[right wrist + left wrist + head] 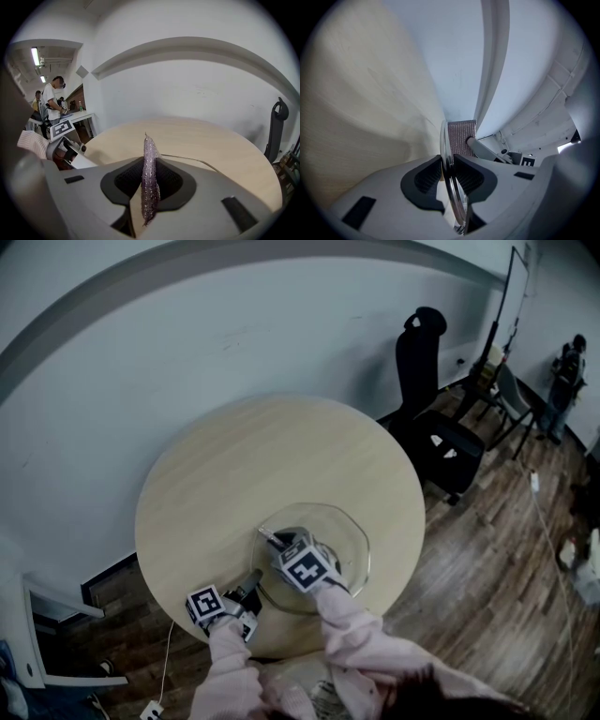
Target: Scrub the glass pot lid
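The glass pot lid lies tilted on the round wooden table, near its front edge. My left gripper is shut on the lid's metal rim at the left. In the left gripper view the rim runs edge-on between the two pads of the left gripper. My right gripper holds a purple glittery scrub cloth over the lid's near left part. The same cloth shows just behind the rim. In the right gripper view the right gripper is shut on it, with the lid's edge just ahead.
A black office chair stands right of the table against the white wall. A person stands far right on the wooden floor. Other people work at a desk at the left in the right gripper view. The far half of the table is bare wood.
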### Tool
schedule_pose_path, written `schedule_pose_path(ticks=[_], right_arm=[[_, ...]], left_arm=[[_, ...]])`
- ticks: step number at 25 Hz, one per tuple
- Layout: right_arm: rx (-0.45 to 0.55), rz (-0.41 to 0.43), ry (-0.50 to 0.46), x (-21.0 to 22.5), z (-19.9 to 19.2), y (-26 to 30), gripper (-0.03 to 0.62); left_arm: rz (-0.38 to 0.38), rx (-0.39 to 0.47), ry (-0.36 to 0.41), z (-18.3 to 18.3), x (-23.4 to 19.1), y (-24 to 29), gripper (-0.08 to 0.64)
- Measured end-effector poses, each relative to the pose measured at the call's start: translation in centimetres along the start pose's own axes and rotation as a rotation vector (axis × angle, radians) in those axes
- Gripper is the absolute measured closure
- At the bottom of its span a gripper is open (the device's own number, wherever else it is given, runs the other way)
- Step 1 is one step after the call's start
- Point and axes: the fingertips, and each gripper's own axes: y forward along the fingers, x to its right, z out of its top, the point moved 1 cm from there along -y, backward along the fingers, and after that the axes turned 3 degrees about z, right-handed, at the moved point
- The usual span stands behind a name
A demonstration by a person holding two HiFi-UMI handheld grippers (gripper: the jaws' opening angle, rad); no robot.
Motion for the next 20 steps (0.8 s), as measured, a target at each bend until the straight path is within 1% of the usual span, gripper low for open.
schedule_pose_path(ticks=[6, 16, 20], right_arm=[[-0.007, 0.001, 0.006, -0.8, -0.1, 0.3, 0.508], [-0.004, 0.04, 0.029, -2.3, 0.0, 0.1, 0.508], [-0.003, 0.048, 0.021, -2.6, -0.1, -0.2, 0.506]], left_arm=[[-0.01, 0.005, 0.007, 0.2, 0.2, 0.1, 0.483], [-0.012, 0.026, 0.008, 0.4, 0.2, 0.1, 0.485], [-0.01, 0.034, 0.013, 0.3, 0.2, 0.1, 0.485]])
